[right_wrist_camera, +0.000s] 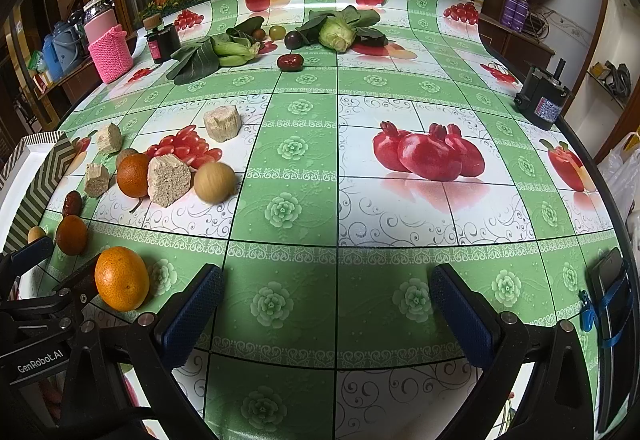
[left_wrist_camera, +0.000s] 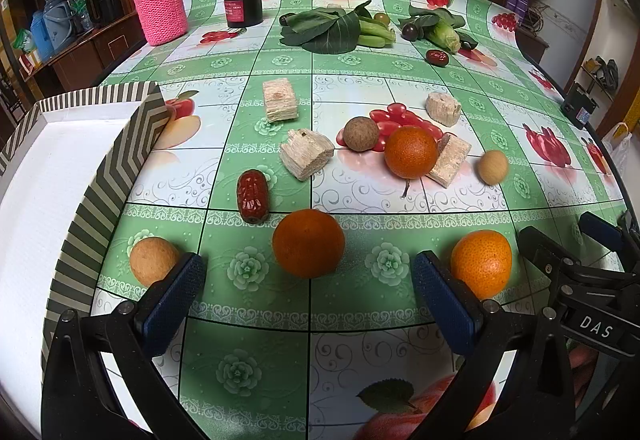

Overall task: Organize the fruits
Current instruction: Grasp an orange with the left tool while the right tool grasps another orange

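The left gripper (left_wrist_camera: 308, 280) hung low over the near edge of the table (left_wrist_camera: 280, 60), its two blue-padded fingers (left_wrist_camera: 176, 296) spread wide apart and holding nothing. To its far left stood a box (left_wrist_camera: 100, 176) with zigzag-striped walls and a white inside. Just beside the left finger lay a small tan ball-shaped fruit (left_wrist_camera: 153, 261), and past that a wrinkled red date (left_wrist_camera: 252, 196). Between the open fingers, a little ahead of them, sat a dark orange (left_wrist_camera: 308, 243), free on the cloth and not touched by either pad. Just outside the right finger rested a brighter orange (left_wrist_camera: 482, 263), close to the pad, though contact could not be told. Further back lay pale, rough-cut blocks (left_wrist_camera: 306, 153), a brown round fruit (left_wrist_camera: 361, 133), a third orange (left_wrist_camera: 411, 152) leaning against one block, and another tan fruit (left_wrist_camera: 493, 167). At the far side were leafy greens (left_wrist_camera: 332, 28), a pink knitted bottle holder (left_wrist_camera: 160, 14) and a dark jar (left_wrist_camera: 242, 6). The right gripper (right_wrist_camera: 326, 308) hovered to the right of all this, level with the left one, its fingers (right_wrist_camera: 192, 308) likewise wide apart and empty, with only bare green-and-white cloth between them. In its view the bright orange (right_wrist_camera: 121, 279) sat just left of its left finger, its skin pale and dimpled. At the table's far right edge stood a small black device (right_wrist_camera: 542, 102).
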Available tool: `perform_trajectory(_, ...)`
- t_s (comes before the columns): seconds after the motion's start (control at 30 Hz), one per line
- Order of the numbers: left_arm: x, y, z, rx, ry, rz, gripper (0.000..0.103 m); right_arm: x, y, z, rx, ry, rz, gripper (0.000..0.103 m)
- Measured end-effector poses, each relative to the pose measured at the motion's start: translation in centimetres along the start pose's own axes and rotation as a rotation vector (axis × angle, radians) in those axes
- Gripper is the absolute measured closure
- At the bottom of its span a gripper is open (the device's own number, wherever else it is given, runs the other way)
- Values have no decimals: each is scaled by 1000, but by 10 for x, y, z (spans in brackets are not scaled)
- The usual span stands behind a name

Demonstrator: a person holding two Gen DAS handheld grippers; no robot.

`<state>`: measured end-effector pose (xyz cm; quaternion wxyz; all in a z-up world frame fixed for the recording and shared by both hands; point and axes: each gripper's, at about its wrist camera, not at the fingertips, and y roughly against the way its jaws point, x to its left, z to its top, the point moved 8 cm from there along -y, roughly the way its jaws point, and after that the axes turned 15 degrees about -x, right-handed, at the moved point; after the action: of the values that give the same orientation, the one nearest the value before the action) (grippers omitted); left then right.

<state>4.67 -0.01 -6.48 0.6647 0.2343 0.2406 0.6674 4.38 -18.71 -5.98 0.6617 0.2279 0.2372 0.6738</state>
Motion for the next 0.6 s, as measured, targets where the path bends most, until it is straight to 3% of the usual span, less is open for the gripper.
perform_trajectory(0.37,0,0,0,3,-6,-5,0,0,0,0,0,0,0,0)
perform_trajectory(0.6,-4,4,-3,61,-42,-52,0,0,0,0,-1,1,3,0)
